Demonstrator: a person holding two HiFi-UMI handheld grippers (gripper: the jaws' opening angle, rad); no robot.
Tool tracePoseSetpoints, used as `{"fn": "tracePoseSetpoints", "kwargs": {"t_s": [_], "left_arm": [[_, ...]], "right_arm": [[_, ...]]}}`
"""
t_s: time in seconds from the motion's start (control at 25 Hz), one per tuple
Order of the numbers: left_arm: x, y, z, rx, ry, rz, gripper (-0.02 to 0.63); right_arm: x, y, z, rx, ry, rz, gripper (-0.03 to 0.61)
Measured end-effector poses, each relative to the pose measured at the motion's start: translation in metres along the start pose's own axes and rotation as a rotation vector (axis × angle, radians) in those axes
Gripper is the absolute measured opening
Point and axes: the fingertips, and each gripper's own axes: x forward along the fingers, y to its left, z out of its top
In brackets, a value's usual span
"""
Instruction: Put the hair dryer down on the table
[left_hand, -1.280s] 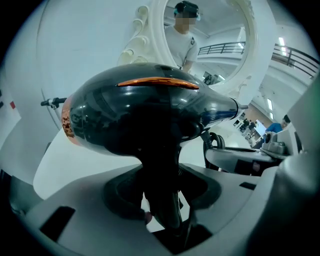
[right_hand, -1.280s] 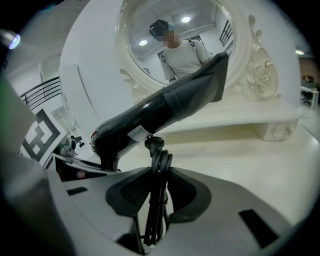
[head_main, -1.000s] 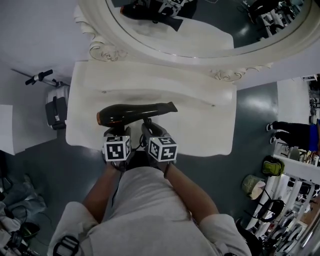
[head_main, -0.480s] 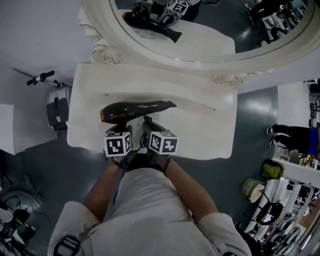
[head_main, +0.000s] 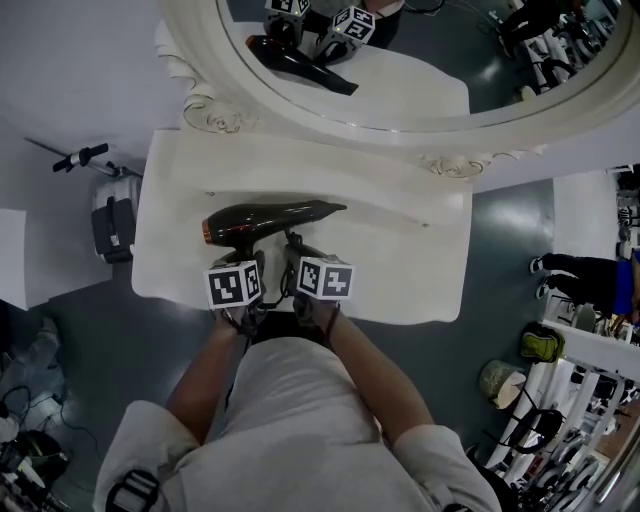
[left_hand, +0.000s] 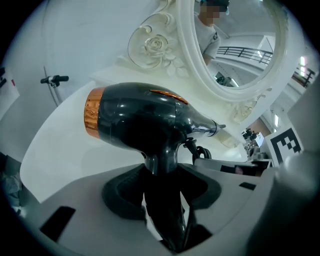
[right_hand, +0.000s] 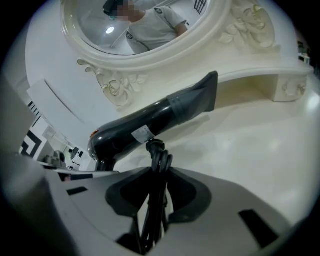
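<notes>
Glossy black hair dryer with a copper rear ring is held over the left-centre of the white vanity surface. Its body is level, with the nozzle to our right and the copper end to our left. We can't tell whether any part of it touches the surface.

Left gripper: fingers are clenched on the dryer's handle, which runs down between the pads.

Right gripper: fingers are clamped on the bundled black cord, right where it leaves the dryer.

We have both grippers side by side at the front edge of the surface, close together. The oval mirror in a carved white frame stands at the back and reflects the dryer and both marker cubes.
</notes>
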Motion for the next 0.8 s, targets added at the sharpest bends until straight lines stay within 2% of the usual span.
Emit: {"fn": "tracePoseSetpoints", "kwargs": {"t_s": [0.16, 0.48, 0.8], "left_arm": [[0.003, -0.003, 0.002, -0.016, -0.003, 0.001, 0.192], [0.008, 0.001, 0.008, -0.143, -0.028, -0.008, 0.186], [0.016, -0.002, 0.011, -0.158, -0.033, -0.005, 0.184]], "right_arm": [[0.002, -0.004, 0.002, 0.006, 0.014, -0.005, 0.101], [-0.002, -0.009, 0.004, 0.041, 0.011, 0.011, 0.107], [-0.025, -0.019, 0.009, 0.073, -0.07, -0.025, 0.107]]}}
